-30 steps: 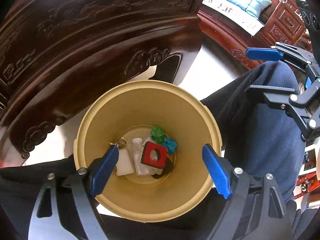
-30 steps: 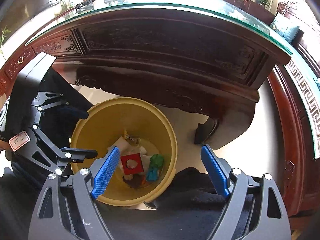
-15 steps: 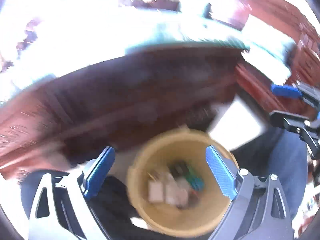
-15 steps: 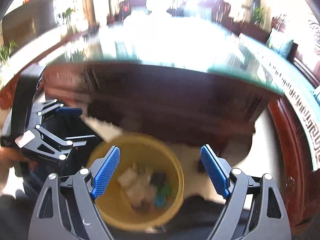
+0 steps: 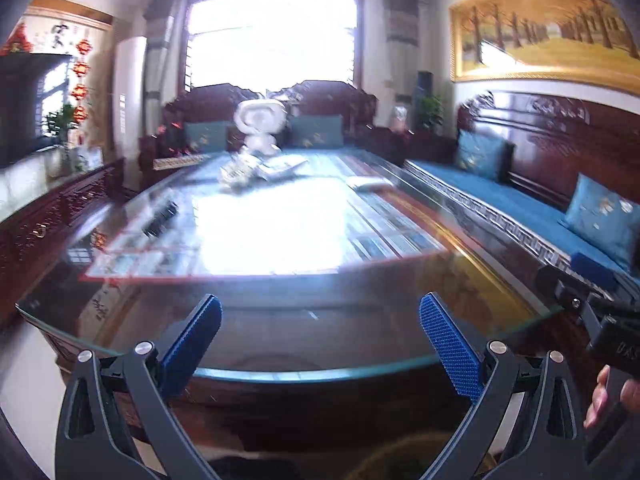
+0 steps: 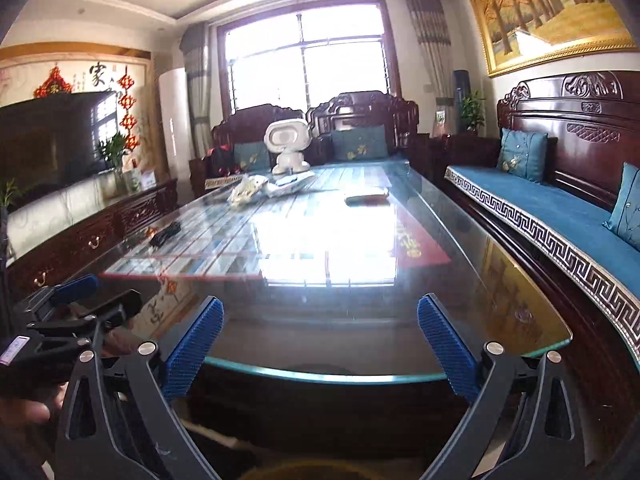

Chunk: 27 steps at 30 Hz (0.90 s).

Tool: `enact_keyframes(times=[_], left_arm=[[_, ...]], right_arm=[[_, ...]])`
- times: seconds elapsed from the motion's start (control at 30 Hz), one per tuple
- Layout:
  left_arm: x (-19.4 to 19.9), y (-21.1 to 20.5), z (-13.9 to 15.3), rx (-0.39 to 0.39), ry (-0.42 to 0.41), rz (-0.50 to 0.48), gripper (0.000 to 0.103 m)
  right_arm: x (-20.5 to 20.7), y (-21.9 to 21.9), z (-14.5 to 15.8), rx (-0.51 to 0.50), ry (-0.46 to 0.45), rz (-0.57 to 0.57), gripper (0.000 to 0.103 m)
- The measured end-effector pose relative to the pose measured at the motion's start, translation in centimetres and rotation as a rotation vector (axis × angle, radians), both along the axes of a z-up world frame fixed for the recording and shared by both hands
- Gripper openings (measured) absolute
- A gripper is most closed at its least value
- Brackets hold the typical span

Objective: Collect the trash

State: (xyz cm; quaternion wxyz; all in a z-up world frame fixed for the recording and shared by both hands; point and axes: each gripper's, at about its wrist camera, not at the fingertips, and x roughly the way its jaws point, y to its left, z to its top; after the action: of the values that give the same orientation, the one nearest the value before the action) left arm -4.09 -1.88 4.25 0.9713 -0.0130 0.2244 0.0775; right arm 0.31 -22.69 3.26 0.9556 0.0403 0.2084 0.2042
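Observation:
My left gripper (image 5: 320, 332) is open and empty, raised level with the near edge of the glass-topped table (image 5: 280, 312). My right gripper (image 6: 320, 332) is also open and empty, beside it over the same edge of the table (image 6: 360, 320). The yellow trash bin rim (image 5: 404, 456) shows only as a sliver at the bottom; it also shows in the right wrist view (image 6: 320, 470). Crumpled clear wrapping (image 6: 246, 190) and a flat white packet (image 6: 290, 184) lie far down the table. The left gripper appears at the left of the right wrist view (image 6: 96, 296).
A white robot figure (image 6: 286, 144) stands at the table's far end. A flat dark remote-like object (image 6: 366, 199) and a black cable (image 6: 166, 236) lie on the glass. A blue-cushioned wooden bench (image 6: 560, 216) runs along the right, a low cabinet (image 6: 80, 236) along the left.
Both grippers have swung up from pointing down into the yellow bin to pointing level across the tabletop. The bin has dropped almost out of view. Both stayed open.

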Motion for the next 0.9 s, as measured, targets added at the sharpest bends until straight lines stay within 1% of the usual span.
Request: enact_keyframes(times=[0.1,0.2,0.4,0.47,0.6,0.77,0.9], left_arm=[[1.1,0.8,1.0,0.033,-0.01,0.043,0.099],[2.2,1.7,1.5,0.052,-0.007,0.062,0.099],[5.0,2.1,1.1,0.065,0.008,0.069,0.099],[5.7,2.2,1.1,0.047,0.007,0.048,0.099],[6.8,2.6,1.0,-0.019,0.013,0.014,0.099],[7.6,3.7,0.6,-0.028,0.034,0.072,0.099],[8.1,4.9,0.5,-0.074,0.051,0.085,0.099]], right_arm=[[1.8,0.7,0.5,0.012,0.011,-0.01,0.094],[3.4,2.1,0.7,-0.014,0.006,-0.021,0.095],[5.7,4.2,0.4,-0.066,0.008,-0.052,0.095],[6.1,4.6,0.3,-0.079,0.006,-0.063,0.095],[6.6,4.9,-0.1,-0.049,0.027,-0.052,0.095],[7.1,5.3,-0.7,-0.048,0.062,-0.034,0.095],[7.5,5.4,-0.9,-0.072,0.075,-0.024,0.095]])
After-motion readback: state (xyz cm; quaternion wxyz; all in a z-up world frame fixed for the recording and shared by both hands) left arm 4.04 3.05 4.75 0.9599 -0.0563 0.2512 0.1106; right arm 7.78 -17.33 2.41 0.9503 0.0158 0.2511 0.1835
